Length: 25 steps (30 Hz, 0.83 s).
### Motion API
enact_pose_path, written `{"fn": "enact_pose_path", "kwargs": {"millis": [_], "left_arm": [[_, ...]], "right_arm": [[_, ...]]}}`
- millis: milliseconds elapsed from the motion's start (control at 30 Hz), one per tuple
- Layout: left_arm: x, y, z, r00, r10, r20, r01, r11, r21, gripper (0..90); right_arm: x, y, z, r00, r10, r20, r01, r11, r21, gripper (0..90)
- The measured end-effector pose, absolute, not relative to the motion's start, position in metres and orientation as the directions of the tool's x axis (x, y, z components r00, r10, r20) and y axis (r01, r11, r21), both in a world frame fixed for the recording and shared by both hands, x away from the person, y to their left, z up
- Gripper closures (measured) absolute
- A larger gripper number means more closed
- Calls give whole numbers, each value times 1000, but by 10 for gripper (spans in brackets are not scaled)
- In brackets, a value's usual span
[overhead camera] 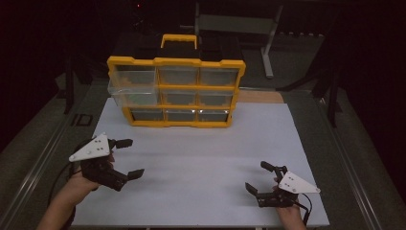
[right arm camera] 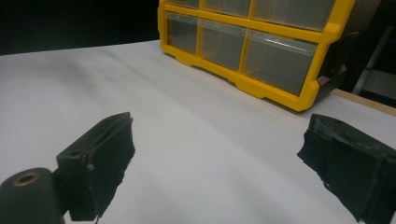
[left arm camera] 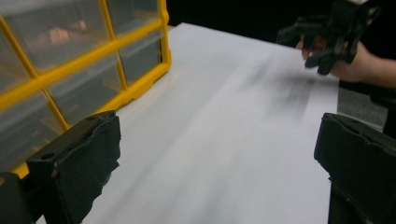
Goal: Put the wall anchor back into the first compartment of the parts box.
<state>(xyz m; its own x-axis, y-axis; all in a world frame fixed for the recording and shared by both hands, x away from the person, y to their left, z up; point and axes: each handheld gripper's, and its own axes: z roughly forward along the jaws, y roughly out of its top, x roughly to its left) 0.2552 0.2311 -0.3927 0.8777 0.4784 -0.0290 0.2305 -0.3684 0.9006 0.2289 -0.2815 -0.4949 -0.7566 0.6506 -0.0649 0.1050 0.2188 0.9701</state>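
Note:
A yellow organizer [overhead camera: 176, 91] with clear drawers stands at the back of the white sheet [overhead camera: 201, 158]. Its middle-left drawer [overhead camera: 134, 93] sticks out a little. My left gripper [overhead camera: 131, 157] hovers open over the sheet's front left, nothing between its fingers. Over the front right, my right gripper [overhead camera: 257, 176] is open and empty too. In the left gripper view the wide-apart left gripper [left arm camera: 217, 163] faces across the sheet, with the organizer [left arm camera: 116, 46] at left and the right gripper [left arm camera: 327, 37] far off. The right gripper [right arm camera: 224, 158] points toward the organizer [right arm camera: 261, 46].
A grey metal stand [overhead camera: 239, 24] sits in the dark behind the organizer. A wooden strip [overhead camera: 261, 97] shows at the sheet's back right. Grey table rails [overhead camera: 43, 158] run along both sides. Bare white sheet lies between the grippers and the organizer.

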Motion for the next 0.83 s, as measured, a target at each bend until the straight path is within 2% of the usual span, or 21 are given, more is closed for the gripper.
{"fn": "enact_pose_path", "kwargs": {"millis": [433, 600, 833], "left_arm": [[242, 230, -454, 885, 461, -70, 276, -397, 875, 0], [237, 233, -482, 867, 490, -91, 325, -419, 848, 0], [233, 239, -496, 844, 525, -106, 341, -375, 862, 0]], "right_arm": [[228, -281, -495, -754, 654, -63, 111, 221, 969, 85], [228, -281, -495, -753, 655, -65, 111, 223, 968, 85], [228, -281, -495, -752, 656, -65, 110, 223, 969, 85]]}}
